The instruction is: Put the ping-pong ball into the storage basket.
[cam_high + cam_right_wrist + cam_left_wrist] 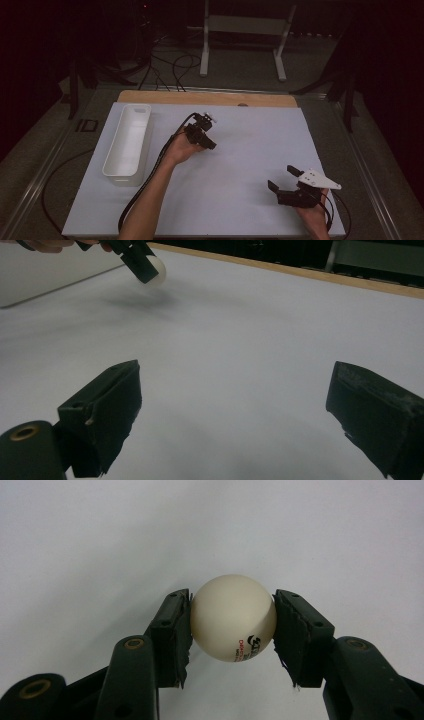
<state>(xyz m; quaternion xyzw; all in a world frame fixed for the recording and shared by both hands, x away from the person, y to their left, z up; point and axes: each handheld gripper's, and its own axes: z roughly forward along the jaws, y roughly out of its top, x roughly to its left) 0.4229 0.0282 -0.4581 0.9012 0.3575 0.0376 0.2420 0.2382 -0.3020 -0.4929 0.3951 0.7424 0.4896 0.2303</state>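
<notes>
A white table-tennis ball (233,617) sits clamped between the jaws of the left gripper (209,141), lifted clear of the white counter (235,165), in what looks like the middle stretch of a pick-and-place job: the pickup is done, the delivery is not. The likely destination, a long white bin (128,142) near the counter's left edge, stands apart from the raised gripper, and no ball can be seen inside it from the high view. In the left gripper view the ball rests squarely between the two black pads (176,630), each pressing a side of it, its printed logo turned toward the camera and down, with bare counter behind. The right gripper view catches the same ball (156,269) far off, held above its soft shadow. The right gripper (284,180) waits near the counter's front right corner, its jaws spread wide with nothing between them. What remains, by this reading, is the carry to the bin and the release.
</notes>
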